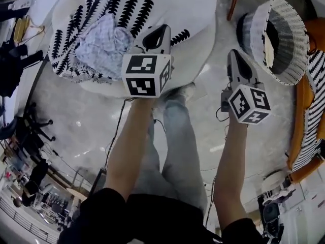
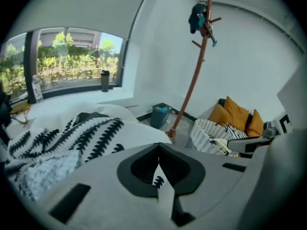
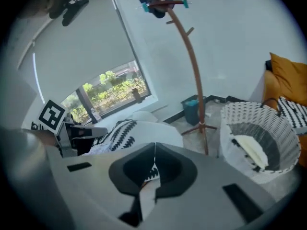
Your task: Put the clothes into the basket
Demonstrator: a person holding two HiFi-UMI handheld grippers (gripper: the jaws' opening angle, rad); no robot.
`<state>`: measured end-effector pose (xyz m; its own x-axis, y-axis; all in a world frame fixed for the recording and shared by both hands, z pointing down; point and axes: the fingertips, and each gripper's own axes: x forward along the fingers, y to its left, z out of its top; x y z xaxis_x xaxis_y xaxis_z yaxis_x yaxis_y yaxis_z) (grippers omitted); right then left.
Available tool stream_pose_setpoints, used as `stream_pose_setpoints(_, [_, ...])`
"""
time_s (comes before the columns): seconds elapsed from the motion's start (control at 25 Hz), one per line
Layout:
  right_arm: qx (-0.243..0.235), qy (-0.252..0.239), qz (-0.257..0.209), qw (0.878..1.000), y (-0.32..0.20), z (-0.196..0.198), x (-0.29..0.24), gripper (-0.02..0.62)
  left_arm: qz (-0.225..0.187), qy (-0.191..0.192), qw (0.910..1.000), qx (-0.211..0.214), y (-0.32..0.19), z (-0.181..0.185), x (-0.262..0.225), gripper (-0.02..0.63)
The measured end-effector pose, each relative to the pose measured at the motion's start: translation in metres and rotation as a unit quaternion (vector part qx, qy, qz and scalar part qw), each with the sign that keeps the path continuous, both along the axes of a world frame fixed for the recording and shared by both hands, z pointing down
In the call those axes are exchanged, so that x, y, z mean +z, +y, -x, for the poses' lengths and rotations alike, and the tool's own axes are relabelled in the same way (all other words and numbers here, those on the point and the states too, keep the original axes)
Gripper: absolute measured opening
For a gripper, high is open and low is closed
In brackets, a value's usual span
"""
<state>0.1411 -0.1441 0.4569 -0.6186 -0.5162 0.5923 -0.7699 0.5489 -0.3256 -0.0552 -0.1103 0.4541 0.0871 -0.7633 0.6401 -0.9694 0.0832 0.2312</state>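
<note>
I see crumpled pale clothes (image 1: pixel 101 47) at 11 o'clock; only the gripper views show the window (image 2: pixel 62 61). Left gripper (image 2: pixel 158 159), right gripper (image 3: pixel 154 147): jaws closed, empty.

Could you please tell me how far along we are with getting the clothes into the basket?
Done: one pale piece lies in the woven basket. In hand: nothing; left claw and right claw are both shut and empty. Left: the black-and-white patterned garment and the pale printed garment lie on the white cushion.
</note>
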Motion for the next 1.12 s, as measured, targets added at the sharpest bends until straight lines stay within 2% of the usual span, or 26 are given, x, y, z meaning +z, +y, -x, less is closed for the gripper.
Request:
stream_pose_setpoints(0.2, [-0.092, -0.006, 0.018, 0.996, 0.052, 0.097, 0.006, 0.012, 0.013, -0.005, 0.9956, -0.092, 0.093, 0.085, 0.005, 0.009])
stream_pose_setpoints(0.44, [-0.163, 0.0, 0.025, 0.986, 0.104, 0.182, 0.011, 0.012, 0.032, 0.003, 0.9851, -0.169, 0.181, 0.147, 0.017, 0.009])
stream_pose_setpoints(0.76, [-0.208, 0.016, 0.038, 0.977, 0.163, 0.264, 0.034, 0.014, 0.046, 0.012, 0.9761, -0.212, 0.25, 0.208, 0.039, 0.009])
stream_pose_setpoints(1.04, [-0.215, 0.033, 0.062, 0.974, 0.197, 0.316, 0.074, 0.018, 0.056, 0.017, 0.9767, -0.206, 0.275, 0.25, 0.07, 0.009])
stream_pose_setpoints(1.08, [-0.213, 0.037, 0.07, 0.974, 0.201, 0.32, 0.082, 0.031, 0.057, 0.018, 0.9778, -0.201, 0.276, 0.252, 0.076, 0.009])
stream_pose_setpoints(1.12, [-0.209, 0.04, 0.078, 0.974, 0.204, 0.323, 0.09, 0.119, 0.059, 0.019, 0.9792, -0.193, 0.276, 0.254, 0.081, 0.009])
